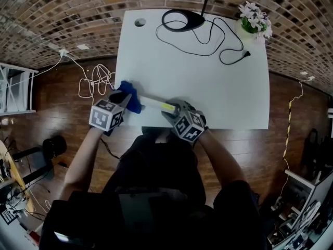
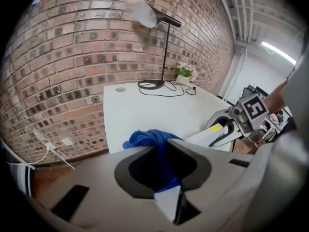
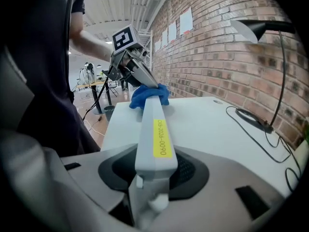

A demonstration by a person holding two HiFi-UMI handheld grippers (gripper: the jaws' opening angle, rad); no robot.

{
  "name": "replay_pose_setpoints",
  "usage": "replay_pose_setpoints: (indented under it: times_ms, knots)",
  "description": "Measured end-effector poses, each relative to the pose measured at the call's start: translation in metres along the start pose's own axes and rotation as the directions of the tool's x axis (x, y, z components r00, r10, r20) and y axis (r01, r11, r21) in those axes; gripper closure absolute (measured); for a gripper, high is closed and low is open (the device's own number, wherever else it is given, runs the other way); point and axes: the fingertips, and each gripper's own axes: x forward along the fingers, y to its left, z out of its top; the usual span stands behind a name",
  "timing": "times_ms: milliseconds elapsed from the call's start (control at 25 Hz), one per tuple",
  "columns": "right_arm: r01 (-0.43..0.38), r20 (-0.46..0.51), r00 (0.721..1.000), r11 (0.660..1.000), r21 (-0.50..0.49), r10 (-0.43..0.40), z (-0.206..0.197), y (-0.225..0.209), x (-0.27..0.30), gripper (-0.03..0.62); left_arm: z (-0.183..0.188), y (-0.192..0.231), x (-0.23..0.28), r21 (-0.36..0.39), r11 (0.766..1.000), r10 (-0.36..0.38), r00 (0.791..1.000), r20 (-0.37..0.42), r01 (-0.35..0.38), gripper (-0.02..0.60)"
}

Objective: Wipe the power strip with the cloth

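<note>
Gripping cloth (image 1: 131, 97) against power strip (image 1: 155, 102)

The power strip (image 1: 153, 102) runs between the two grippers, along the table's (image 1: 208, 87) near edge. One end sits in the right gripper (image 1: 169, 110), the other under the cloth (image 1: 135, 103) in the left gripper (image 1: 124, 99). The desk lamp (image 1: 182, 21) stands well beyond both, with potted flowers (image 1: 254, 20) off to its right.

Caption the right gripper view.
Right gripper clamps the white power strip while left gripper holds blue cloth at its far end.
</note>
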Motion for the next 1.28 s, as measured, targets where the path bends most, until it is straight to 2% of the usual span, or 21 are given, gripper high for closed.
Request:
replay_pose_setpoints:
  times_ms: [120, 360, 440, 600, 680, 760, 880, 960, 1160, 1280]
  knots:
    - [-0.003, -0.002, 1.0, 1.0, 0.001, 0.003, -0.001, 0.0, 0.0, 0.444, -0.002, 0.0, 0.001, 0.04, 0.999, 0.01, 1.0, -0.024, -0.009, 0.504]
    - [-0.031, -0.018, 0.999, 0.999, 0.022, 0.031, 0.001, 0.001, 0.001, 0.444, -0.002, 0.005, -0.001, 0.009, 0.999, -0.032, 0.999, -0.029, 0.033, 0.505]
    - [-0.029, -0.017, 0.999, 0.999, 0.02, 0.03, 0.001, 0.001, 0.001, 0.444, -0.009, 0.012, -0.002, 0.009, 1.0, -0.018, 0.999, -0.038, 0.019, 0.505]
    - [-0.013, -0.002, 1.0, 1.0, -0.005, 0.013, -0.002, 0.001, -0.001, 0.444, -0.016, 0.008, -0.003, 0.094, 0.995, 0.039, 0.997, -0.061, -0.033, 0.514]
    - [-0.01, -0.004, 1.0, 1.0, -0.001, 0.01, -0.003, -0.002, -0.002, 0.442, -0.01, 0.003, -0.002, 0.108, 0.993, 0.057, 0.997, -0.059, -0.05, 0.517]
    - [-0.017, -0.012, 1.0, 1.0, 0.012, 0.017, -0.003, -0.002, -0.002, 0.444, -0.011, 0.007, -0.001, 0.077, 0.996, 0.055, 0.998, -0.037, -0.052, 0.518]
    - [-0.018, -0.014, 1.0, 1.0, 0.017, 0.018, -0.001, -0.001, -0.002, 0.443, -0.015, 0.013, -0.001, -0.027, 0.998, 0.05, 0.998, 0.031, -0.049, 0.518]
    - [-0.013, -0.01, 1.0, 1.0, 0.018, 0.013, -0.001, -0.002, -0.001, 0.442, -0.013, 0.014, -0.002, -0.055, 0.997, 0.059, 0.996, 0.066, -0.055, 0.522]
    - [-0.023, -0.012, 1.0, 0.999, 0.025, 0.023, 0.001, -0.002, 0.001, 0.442, 0.001, -0.001, -0.009, -0.006, 0.999, 0.049, 0.994, 0.093, -0.049, 0.524]
    - [-0.026, -0.017, 1.0, 0.999, 0.027, 0.026, 0.0, -0.002, 0.0, 0.442, 0.01, -0.017, -0.005, 0.086, 0.995, 0.049, 0.996, 0.072, -0.056, 0.522]
